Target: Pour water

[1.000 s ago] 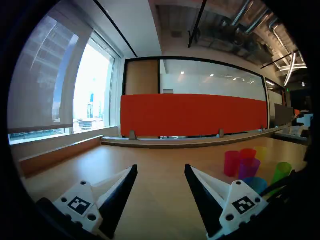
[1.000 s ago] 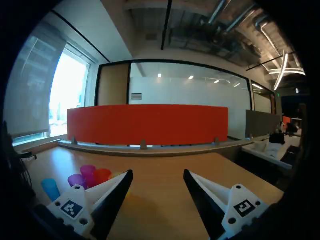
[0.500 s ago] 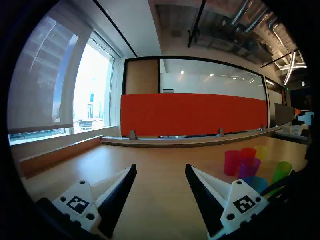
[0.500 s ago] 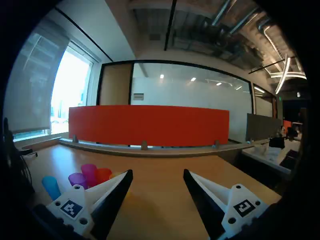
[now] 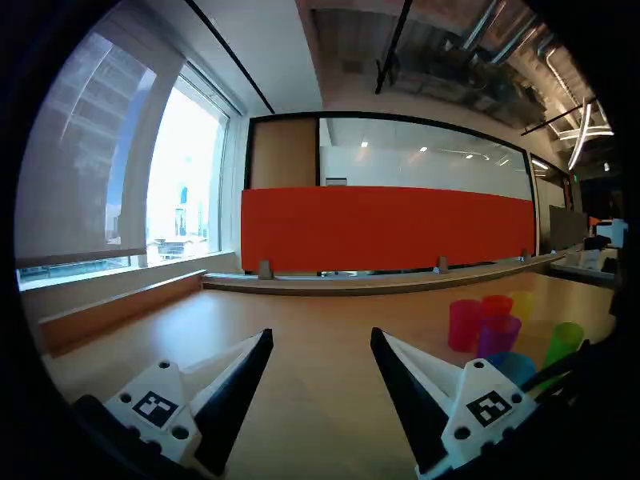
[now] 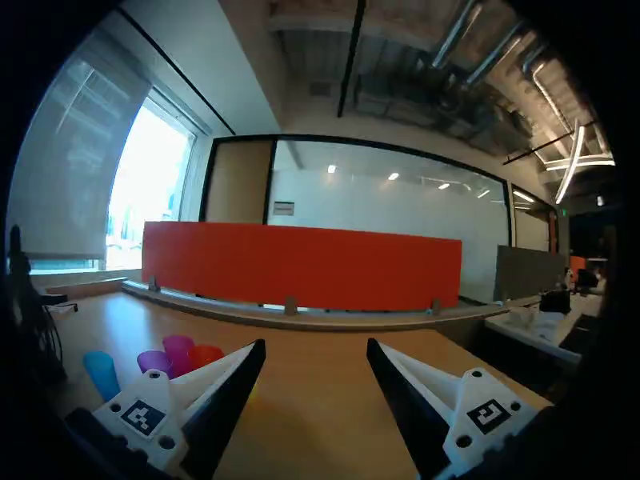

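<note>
Several coloured plastic cups stand grouped on the wooden table [image 5: 320, 320]. In the left gripper view they sit at the right: a pink cup [image 5: 463, 324], a red cup [image 5: 496, 305], a yellow cup [image 5: 523, 304], a purple cup [image 5: 498, 335], a green cup [image 5: 565, 342] and a blue cup [image 5: 512, 368]. My left gripper [image 5: 320, 340] is open over bare table, left of the cups. In the right gripper view the blue cup [image 6: 101, 374], purple cup [image 6: 154, 362], pink cup [image 6: 178, 350] and red cup [image 6: 205, 355] stand at the lower left, partly behind the left finger. My right gripper [image 6: 315, 348] is open, holding nothing.
An orange divider panel [image 5: 384, 228] runs along the table's far edge, with a glass wall behind it. A large window [image 5: 184, 192] and a low ledge lie to the left. A second desk with dark objects [image 6: 552, 308] stands at the right of the right gripper view.
The right gripper view has tilted upward a little and turned slightly, so the cups sit lower and farther left. The left gripper has stayed still.
</note>
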`<action>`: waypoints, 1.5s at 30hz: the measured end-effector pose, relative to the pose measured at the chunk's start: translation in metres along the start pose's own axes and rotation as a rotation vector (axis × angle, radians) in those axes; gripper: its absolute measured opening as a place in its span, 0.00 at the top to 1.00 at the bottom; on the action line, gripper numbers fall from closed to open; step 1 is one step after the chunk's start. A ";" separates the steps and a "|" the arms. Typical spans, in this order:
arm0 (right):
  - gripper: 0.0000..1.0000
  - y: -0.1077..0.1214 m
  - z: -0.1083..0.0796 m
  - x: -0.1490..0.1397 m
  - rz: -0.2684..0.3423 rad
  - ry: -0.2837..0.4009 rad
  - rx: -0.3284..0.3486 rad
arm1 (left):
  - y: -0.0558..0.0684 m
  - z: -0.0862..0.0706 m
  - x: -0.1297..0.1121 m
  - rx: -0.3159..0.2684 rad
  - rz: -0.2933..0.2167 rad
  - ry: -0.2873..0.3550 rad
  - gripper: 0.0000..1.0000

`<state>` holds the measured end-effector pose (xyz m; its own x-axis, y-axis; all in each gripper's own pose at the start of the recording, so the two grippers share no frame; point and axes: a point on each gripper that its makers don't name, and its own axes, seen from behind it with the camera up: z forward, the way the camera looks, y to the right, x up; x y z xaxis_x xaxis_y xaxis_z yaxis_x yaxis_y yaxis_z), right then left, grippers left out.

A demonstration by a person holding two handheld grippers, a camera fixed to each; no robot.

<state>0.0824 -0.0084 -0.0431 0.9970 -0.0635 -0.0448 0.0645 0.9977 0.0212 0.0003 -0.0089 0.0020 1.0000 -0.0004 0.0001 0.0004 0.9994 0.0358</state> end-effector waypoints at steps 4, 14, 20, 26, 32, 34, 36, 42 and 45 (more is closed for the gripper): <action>0.02 0.003 0.002 0.000 0.016 0.028 -0.008 | 0.000 0.000 0.000 0.000 0.001 0.000 0.10; 0.01 0.007 0.007 -0.012 0.068 0.073 -0.002 | 0.000 0.000 0.000 0.000 0.001 0.000 0.10; 0.01 0.014 0.016 -0.025 0.108 0.078 -0.015 | 0.000 0.000 0.000 0.000 0.001 0.000 0.10; 0.01 0.015 0.022 -0.040 0.129 0.069 -0.009 | 0.000 0.000 0.000 0.000 0.000 0.000 0.10; 0.01 0.015 0.025 -0.052 0.137 0.053 -0.010 | 0.000 0.000 0.001 0.000 0.001 0.000 0.10; 0.01 0.015 0.027 -0.055 0.132 0.050 -0.012 | 0.000 0.000 0.001 0.000 0.001 0.000 0.10; 0.01 0.016 0.029 -0.057 0.126 0.047 -0.016 | 0.000 0.000 0.001 0.000 0.001 0.000 0.10; 0.01 0.015 0.033 -0.063 0.108 0.031 -0.023 | 0.000 0.000 0.001 0.000 0.001 0.000 0.10; 0.01 0.014 0.034 -0.068 0.110 0.020 -0.023 | 0.000 0.000 0.001 0.000 0.001 0.000 0.10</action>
<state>0.0173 0.0087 -0.0056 0.9969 0.0464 -0.0633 -0.0462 0.9989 0.0040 0.0008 -0.0085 0.0020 1.0000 0.0002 0.0002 -0.0002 0.9993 0.0361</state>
